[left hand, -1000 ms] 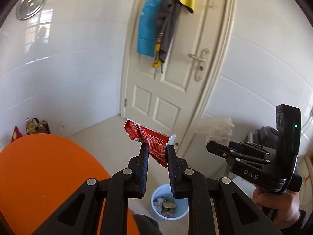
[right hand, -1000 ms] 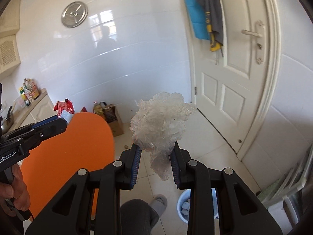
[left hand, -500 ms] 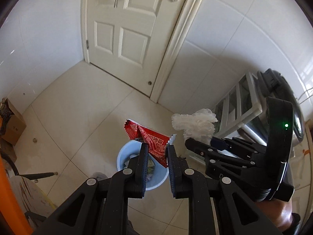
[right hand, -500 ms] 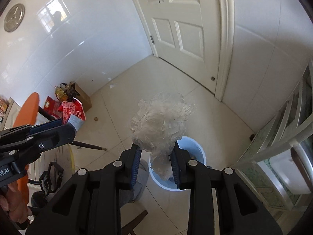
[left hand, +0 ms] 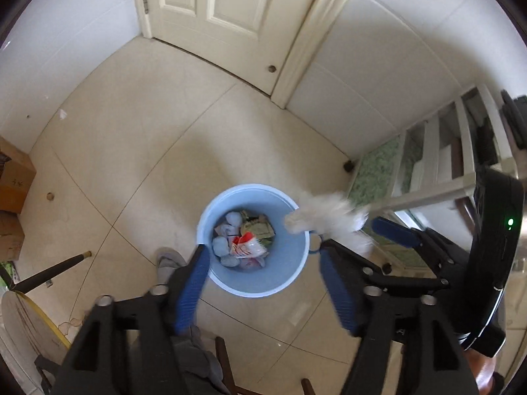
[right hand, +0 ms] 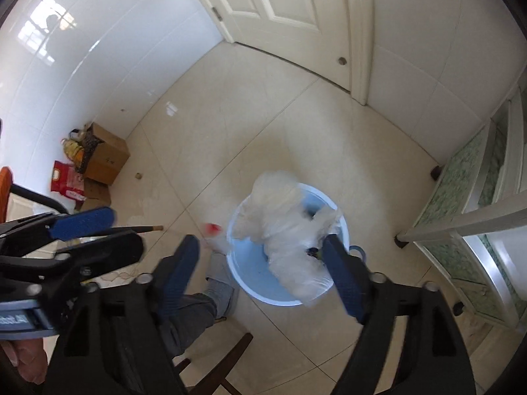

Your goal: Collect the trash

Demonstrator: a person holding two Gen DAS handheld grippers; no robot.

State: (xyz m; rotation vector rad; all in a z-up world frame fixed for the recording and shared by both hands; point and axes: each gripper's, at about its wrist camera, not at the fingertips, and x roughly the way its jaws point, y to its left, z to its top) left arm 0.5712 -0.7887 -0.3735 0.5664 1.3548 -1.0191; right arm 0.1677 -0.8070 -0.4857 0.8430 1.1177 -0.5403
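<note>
A light blue trash bin (left hand: 296,256) stands on the tiled floor below both grippers; it also shows in the right wrist view (right hand: 250,270). My left gripper (left hand: 263,263) is open above it. The red snack wrapper (left hand: 245,247) lies inside the bin on other trash. My right gripper (right hand: 260,256) is open, and the crumpled clear plastic (right hand: 290,230) is blurred and falling free over the bin. The plastic also shows in the left wrist view (left hand: 326,219) at the bin's right rim, beside the right gripper's fingers (left hand: 395,235).
A white door (left hand: 224,16) is at the far wall. A white shelf unit (left hand: 444,164) stands at the right. Cardboard boxes (right hand: 105,158) and a red bag (right hand: 64,179) sit at the left wall. A person's grey-socked foot (left hand: 169,263) and chair legs (right hand: 230,355) are near the bin.
Both grippers tilted down over the bin and opened. The red wrapper dropped from the left gripper into the bin. The clear plastic left the right gripper and is falling.
</note>
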